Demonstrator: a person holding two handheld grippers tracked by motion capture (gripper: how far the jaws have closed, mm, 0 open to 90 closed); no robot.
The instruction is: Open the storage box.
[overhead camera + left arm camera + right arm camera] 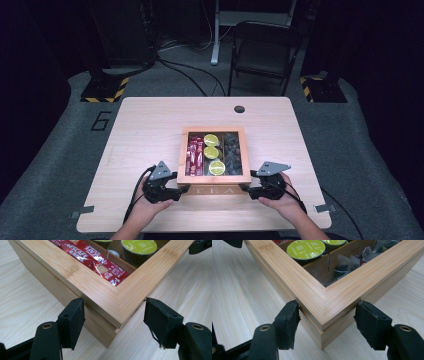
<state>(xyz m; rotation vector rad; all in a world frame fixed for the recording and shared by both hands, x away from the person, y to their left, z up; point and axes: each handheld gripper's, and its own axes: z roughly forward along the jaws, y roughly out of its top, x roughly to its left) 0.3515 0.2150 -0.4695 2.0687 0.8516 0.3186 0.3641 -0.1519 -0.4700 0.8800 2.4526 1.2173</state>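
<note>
A wooden box (215, 130) marked TEA, its windowed lid down, sits at the near middle of the table. Through the lid I see red Nescafe sachets (194, 156) on the left, green capsules (211, 152) in the middle and dark tea bags (232, 150) on the right. My left gripper (184, 189) straddles the box's near left corner (117, 322), and both pad tips touch the wood. My right gripper (245, 187) straddles the near right corner (323, 327) the same way, pads against both walls. A hand holds each gripper.
The light wooden table (150, 130) has a cable hole (239, 109) at its far edge. Beyond it stand a black folding chair (262, 47) and two stand bases with yellow-black stripes (105, 90). Bare tabletop lies to either side of the box.
</note>
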